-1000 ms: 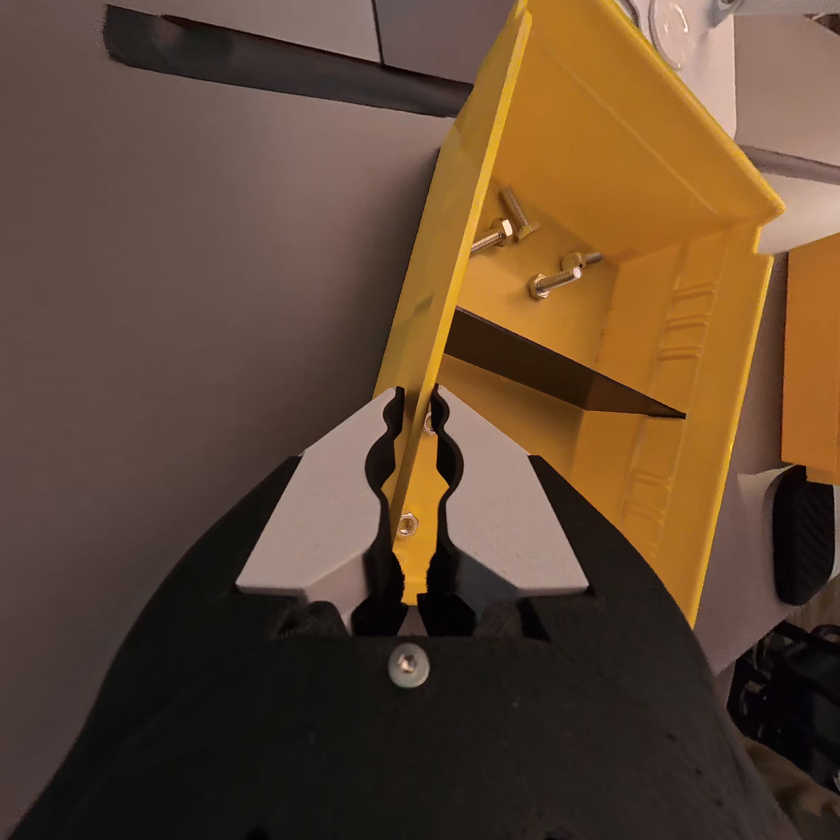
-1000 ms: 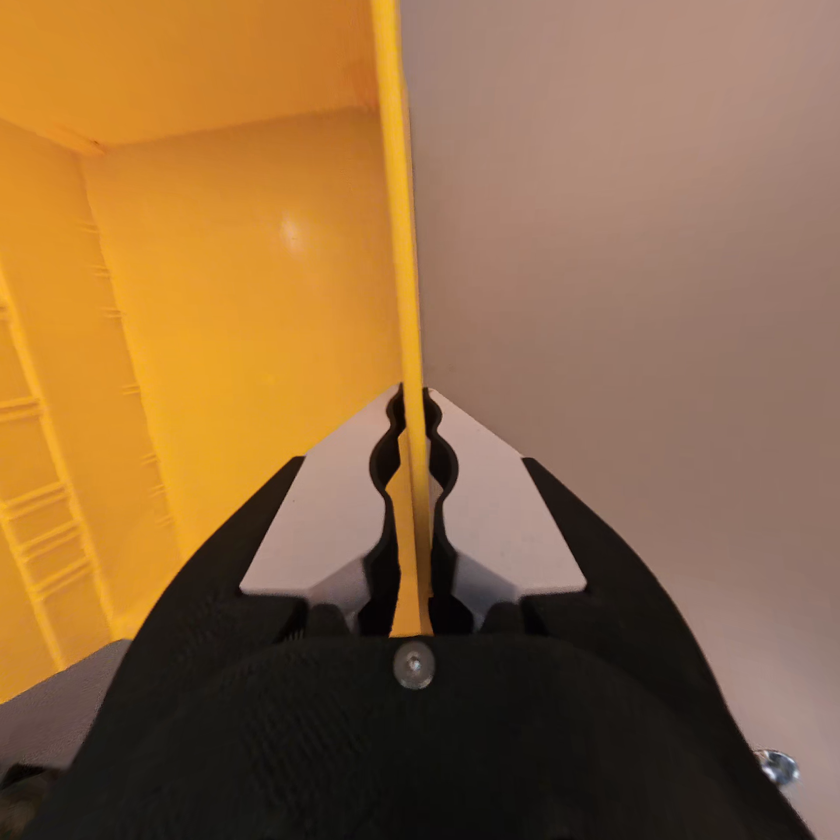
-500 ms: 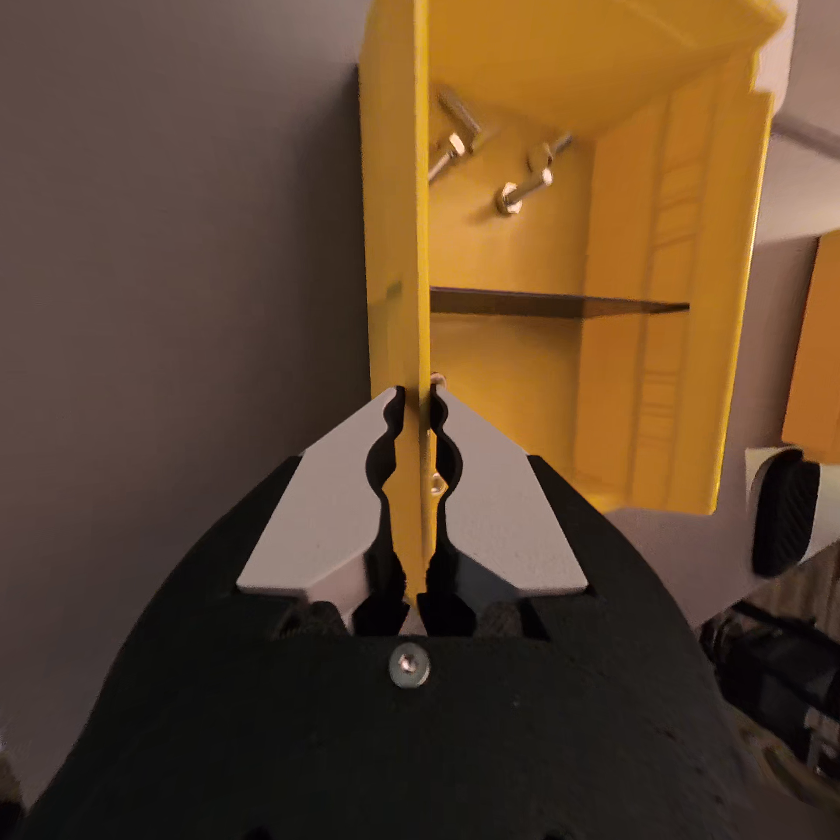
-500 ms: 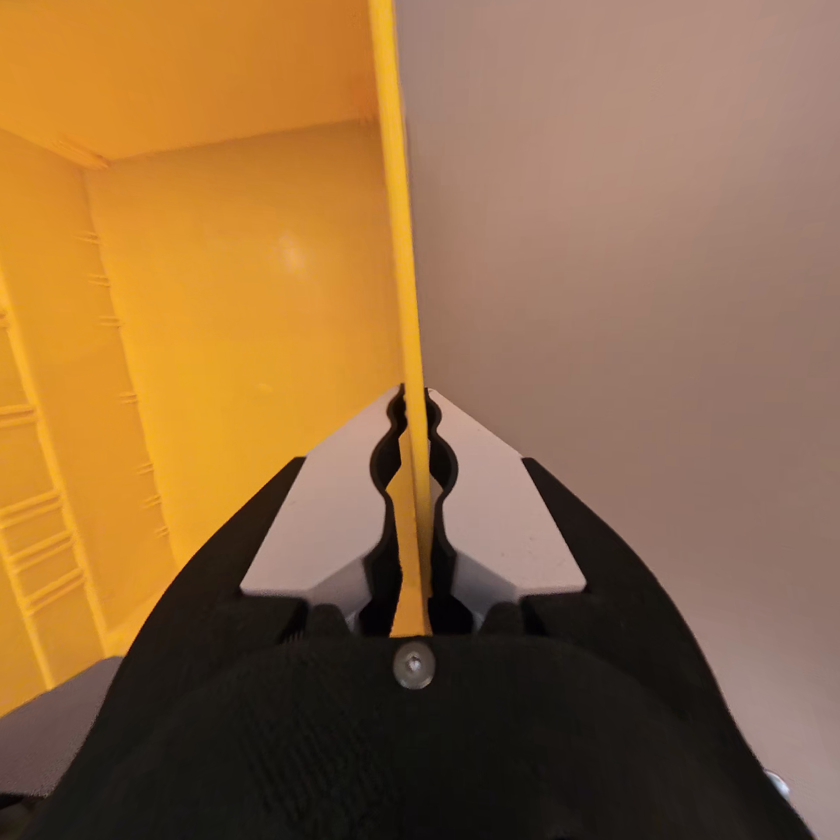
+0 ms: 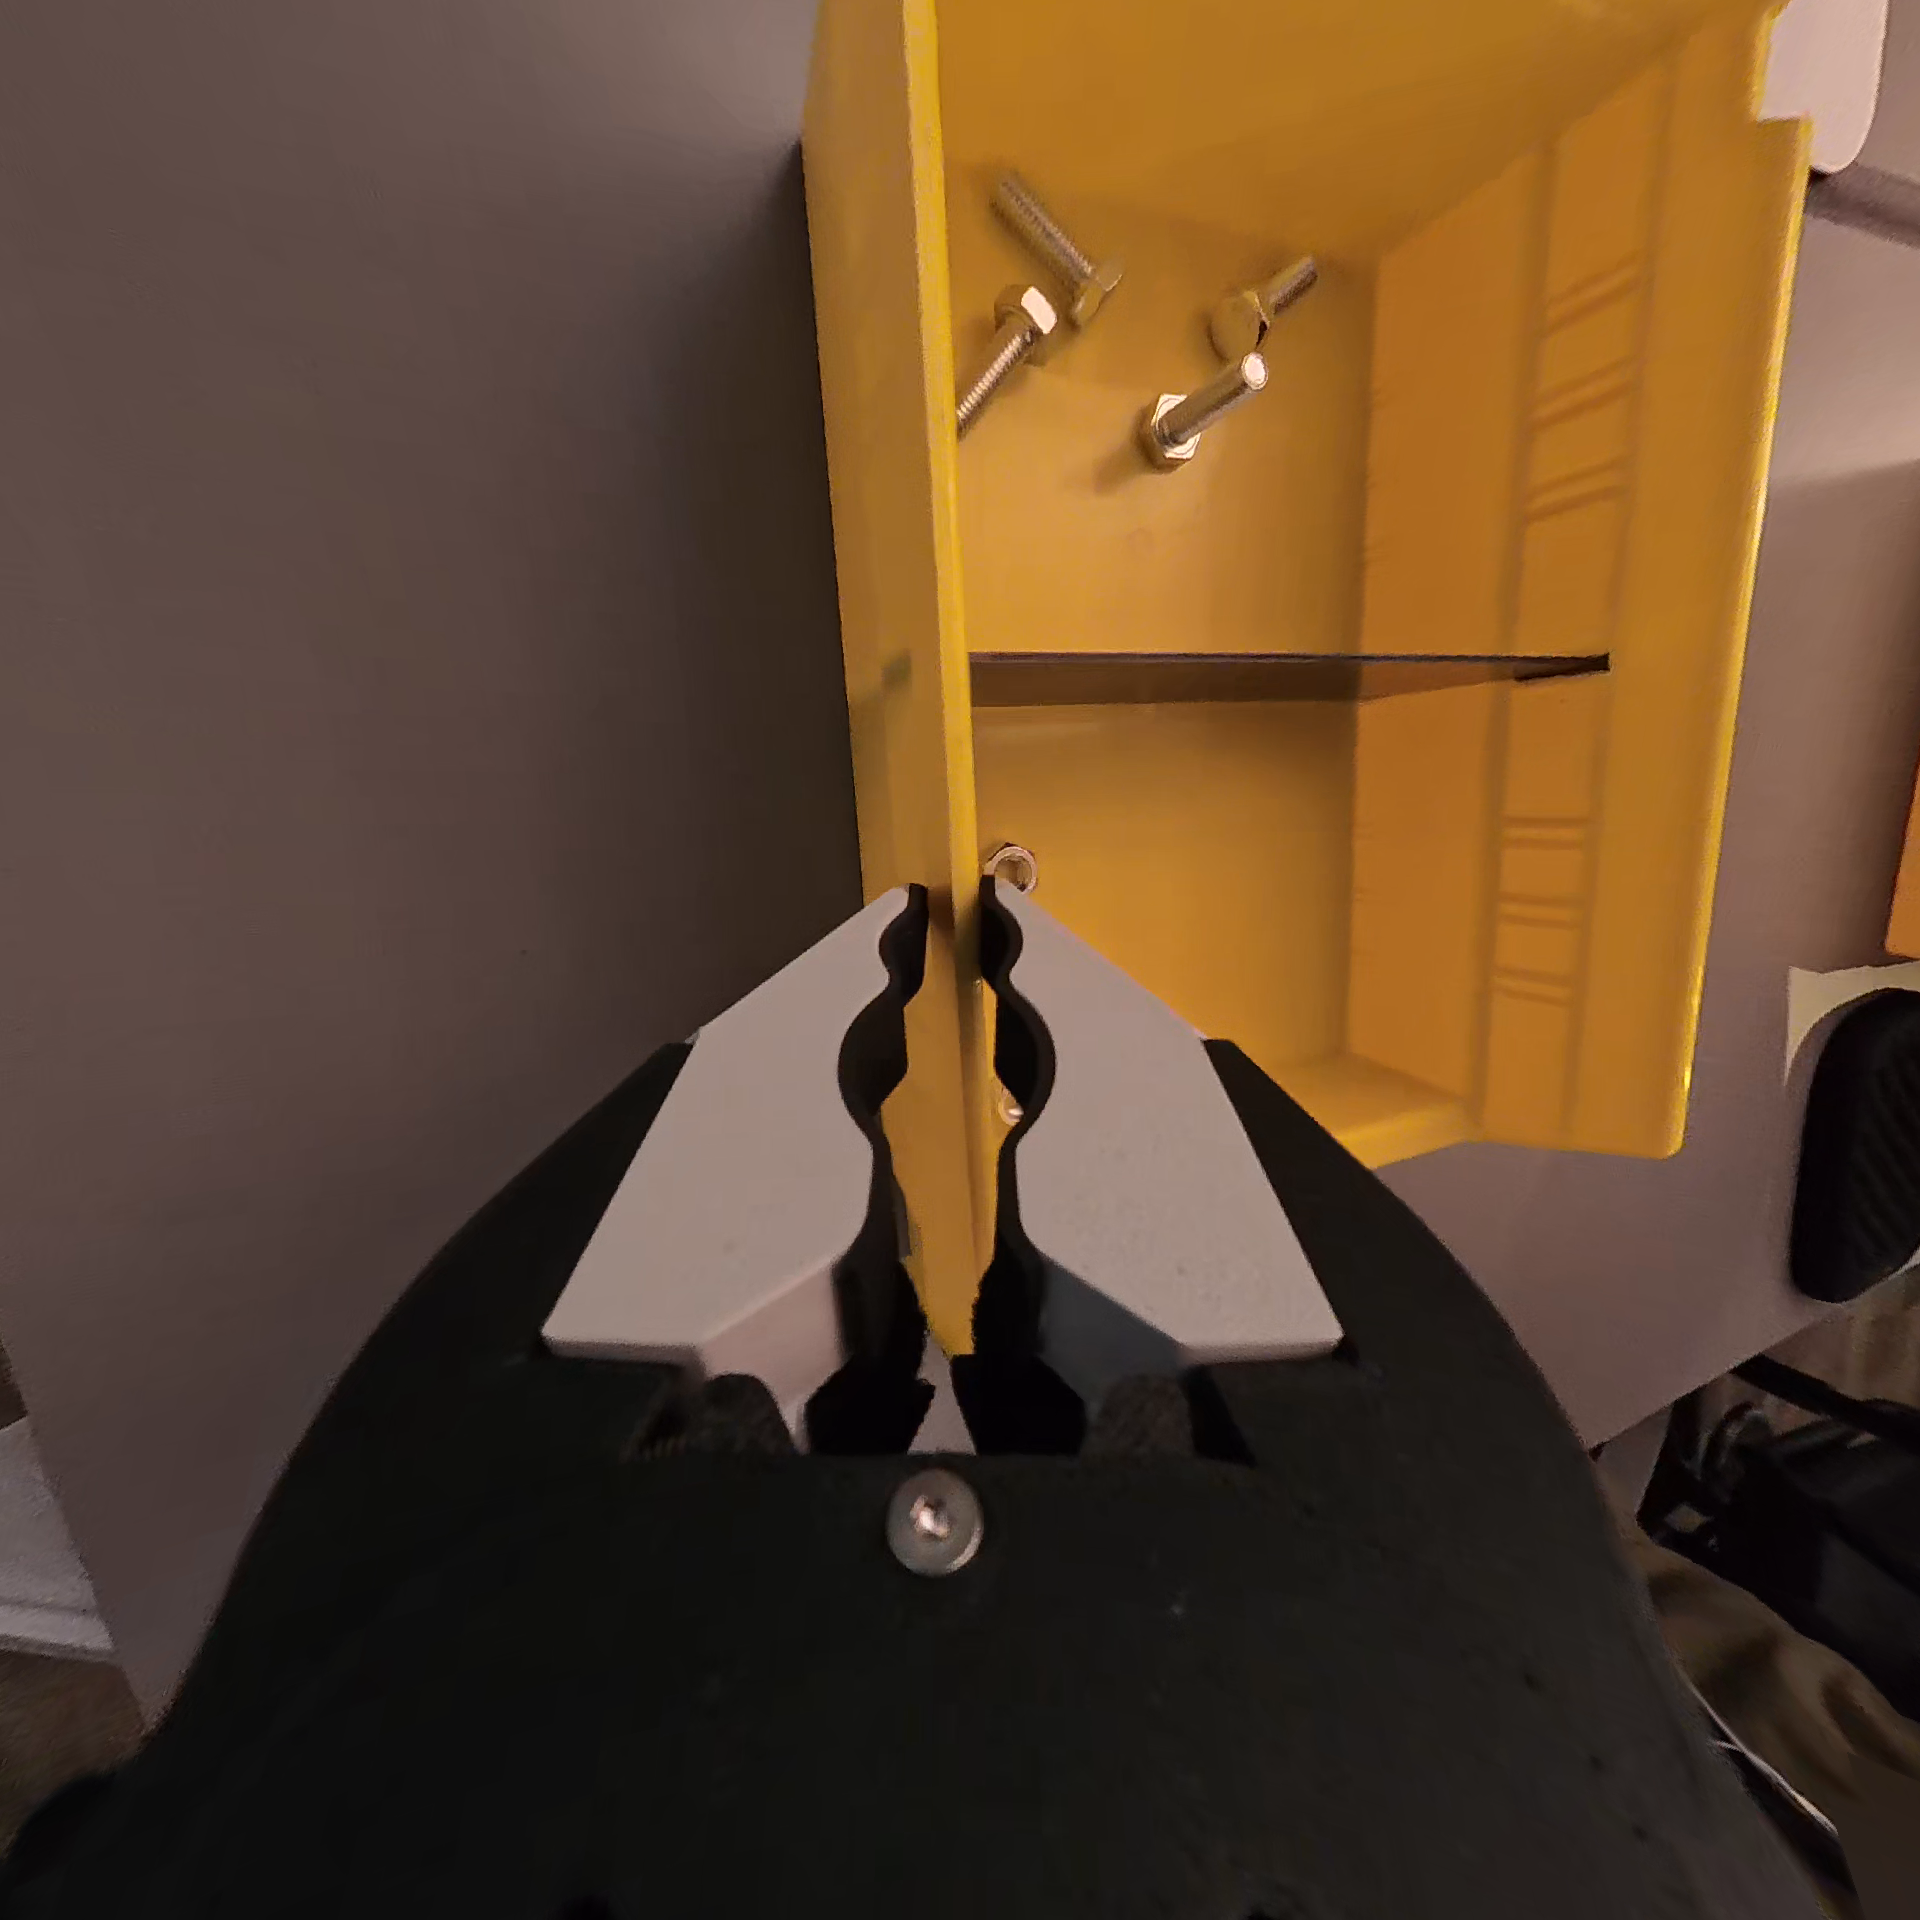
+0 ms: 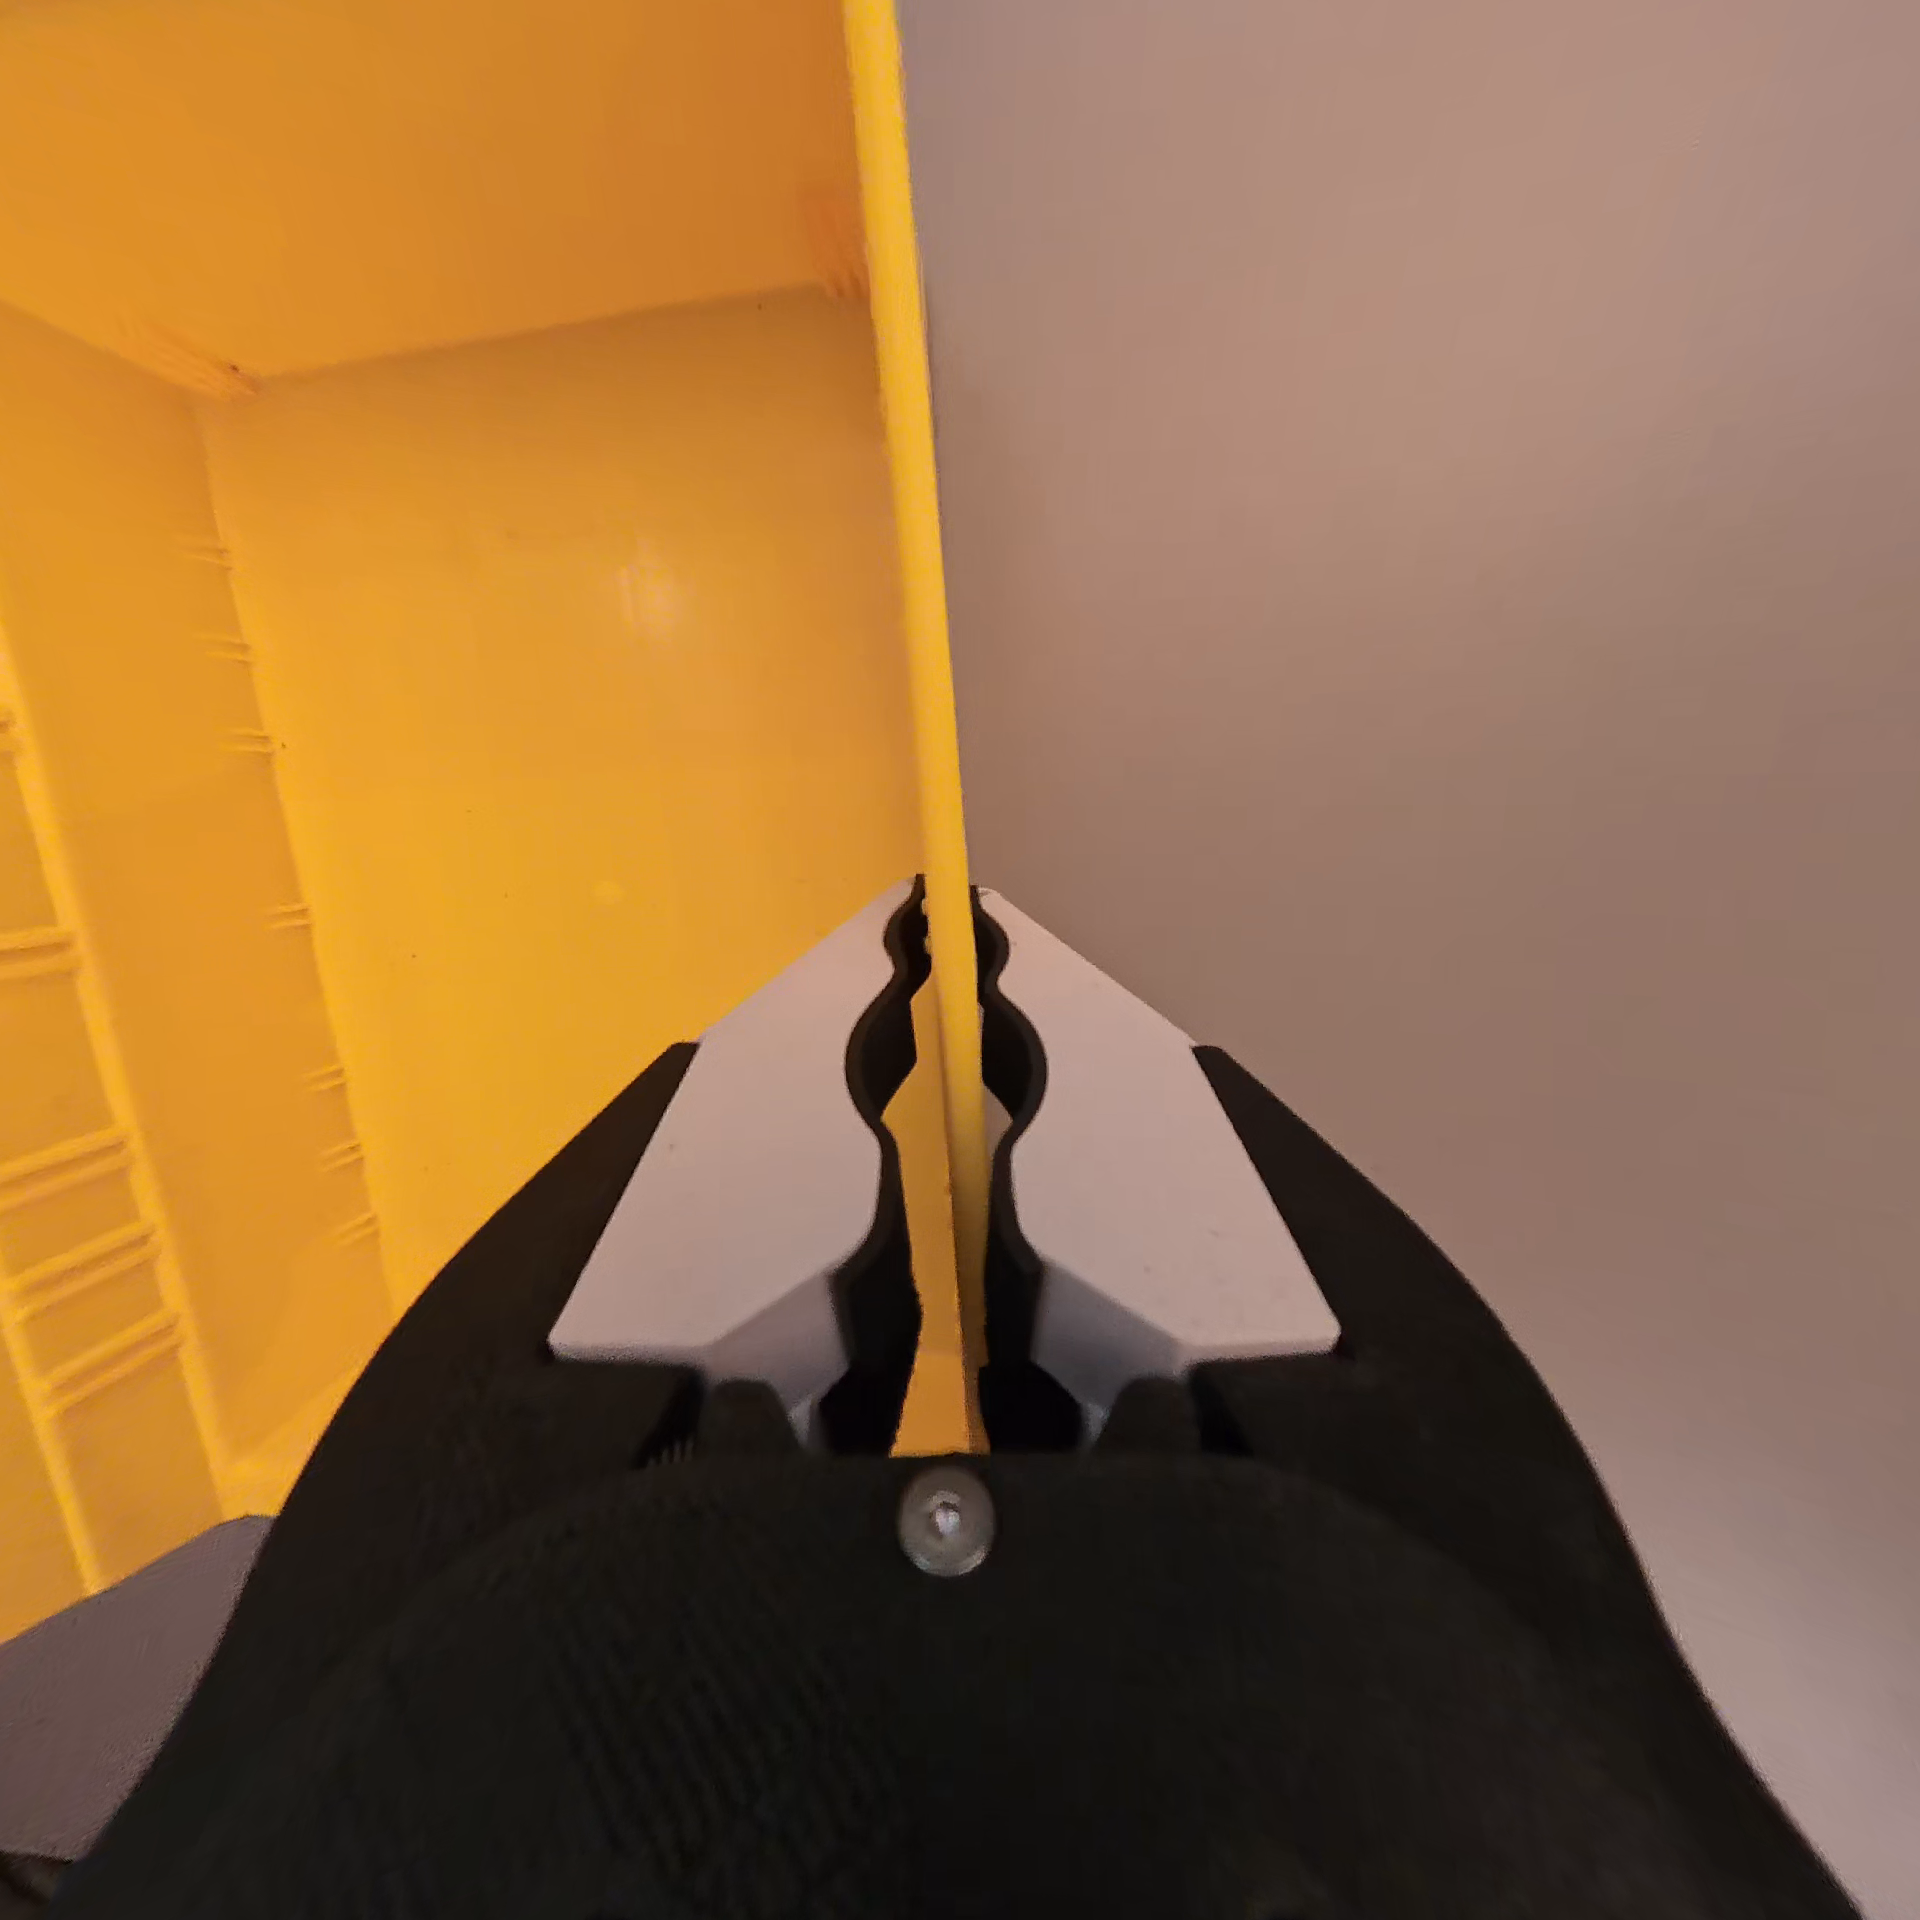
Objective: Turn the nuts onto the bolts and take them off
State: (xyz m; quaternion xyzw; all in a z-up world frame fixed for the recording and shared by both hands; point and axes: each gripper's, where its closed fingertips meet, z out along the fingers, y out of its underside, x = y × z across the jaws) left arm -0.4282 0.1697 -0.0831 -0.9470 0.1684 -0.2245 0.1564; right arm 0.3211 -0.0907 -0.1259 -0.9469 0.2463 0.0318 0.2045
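A yellow plastic bin (image 5: 1455,644) with a dark divider (image 5: 1278,675) stands on the grey table. My left gripper (image 5: 948,904) is shut on the bin's left wall (image 5: 930,520). Several brass bolts (image 5: 1049,244) lie in the far compartment, some with nuts on them (image 5: 1023,312). Two loose nuts (image 5: 1013,865) lie in the near compartment beside my right finger. In the right wrist view, my right gripper (image 6: 948,894) is shut on the right wall (image 6: 914,468) of a yellow bin (image 6: 468,675) whose visible inside is bare.
The grey table (image 5: 416,623) lies left of the bin. The other gripper's black body (image 5: 1860,1153) and another yellow bin's edge (image 5: 1907,831) show at the right. In the right wrist view, grey table (image 6: 1455,623) lies right of the wall. My right fingertips sit around 80 cm from my left ones.
In the left wrist view the bin has swung from tilted to nearly straight, and the bolts in it have shifted. The right gripper's hold looks the same.
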